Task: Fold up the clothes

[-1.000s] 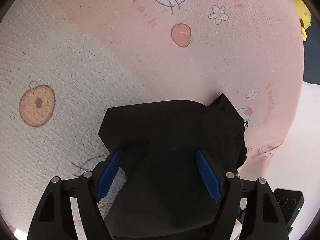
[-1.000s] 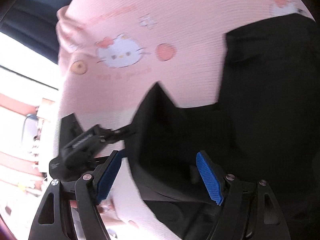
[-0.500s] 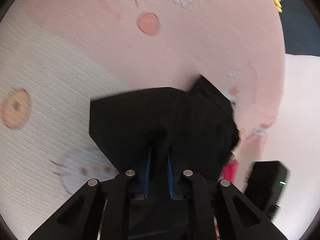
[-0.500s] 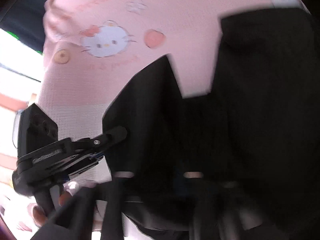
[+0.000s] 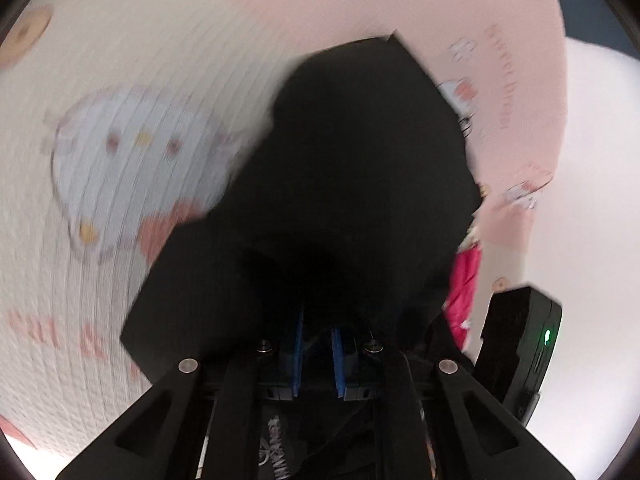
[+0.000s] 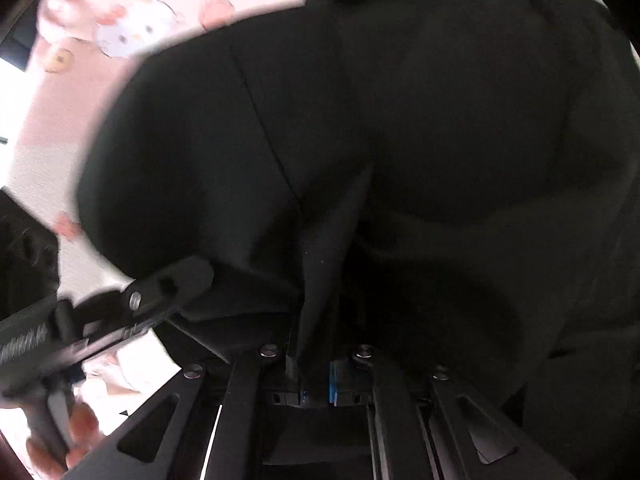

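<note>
Change since a second ago: both tools, then spread wide over the cloth, are now clenched on it, and the black garment (image 5: 360,168) has risen toward both cameras.

Left tool (image 5: 317,354): blue pads nearly together, a fold of the garment pinched between them. Right tool (image 6: 316,376): likewise clamped on a ridge of the same cloth.

Black garment: bunched and lifted, covering most of the right wrist view; seam line visible.

Beneath: pink and white cartoon-cat printed blanket (image 5: 140,128), blurred.

Beside: red fabric scrap (image 5: 464,288); black device with green light (image 5: 524,352).
</note>
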The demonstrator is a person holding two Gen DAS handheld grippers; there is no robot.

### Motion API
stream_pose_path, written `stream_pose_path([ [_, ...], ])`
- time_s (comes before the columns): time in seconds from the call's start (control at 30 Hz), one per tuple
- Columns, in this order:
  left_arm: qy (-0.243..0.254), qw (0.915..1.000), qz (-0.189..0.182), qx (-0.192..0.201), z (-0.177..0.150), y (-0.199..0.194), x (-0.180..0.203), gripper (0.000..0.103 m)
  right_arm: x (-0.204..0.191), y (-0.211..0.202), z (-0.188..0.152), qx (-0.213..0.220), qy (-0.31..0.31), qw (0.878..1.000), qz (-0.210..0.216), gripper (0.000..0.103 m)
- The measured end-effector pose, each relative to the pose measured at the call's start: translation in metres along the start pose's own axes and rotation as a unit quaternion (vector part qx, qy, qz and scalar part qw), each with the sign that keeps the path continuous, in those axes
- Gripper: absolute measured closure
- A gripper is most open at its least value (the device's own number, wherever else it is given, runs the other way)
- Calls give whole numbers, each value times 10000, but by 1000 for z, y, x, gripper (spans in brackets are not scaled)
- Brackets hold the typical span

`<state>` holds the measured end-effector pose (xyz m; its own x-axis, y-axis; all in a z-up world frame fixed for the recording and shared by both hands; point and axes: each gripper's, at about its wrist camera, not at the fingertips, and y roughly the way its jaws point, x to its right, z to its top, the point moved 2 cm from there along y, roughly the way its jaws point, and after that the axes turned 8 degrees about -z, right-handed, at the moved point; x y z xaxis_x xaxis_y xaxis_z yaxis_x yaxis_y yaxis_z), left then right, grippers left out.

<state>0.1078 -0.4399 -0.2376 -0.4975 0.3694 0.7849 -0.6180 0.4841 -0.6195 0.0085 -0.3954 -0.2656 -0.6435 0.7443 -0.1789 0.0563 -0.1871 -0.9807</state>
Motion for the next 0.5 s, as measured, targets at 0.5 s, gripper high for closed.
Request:
stream_pose_path([
  [0.5, 715, 9924, 785, 621, -31, -41, 25, 94, 5, 6, -11, 434, -100, 9988, -196, 103],
])
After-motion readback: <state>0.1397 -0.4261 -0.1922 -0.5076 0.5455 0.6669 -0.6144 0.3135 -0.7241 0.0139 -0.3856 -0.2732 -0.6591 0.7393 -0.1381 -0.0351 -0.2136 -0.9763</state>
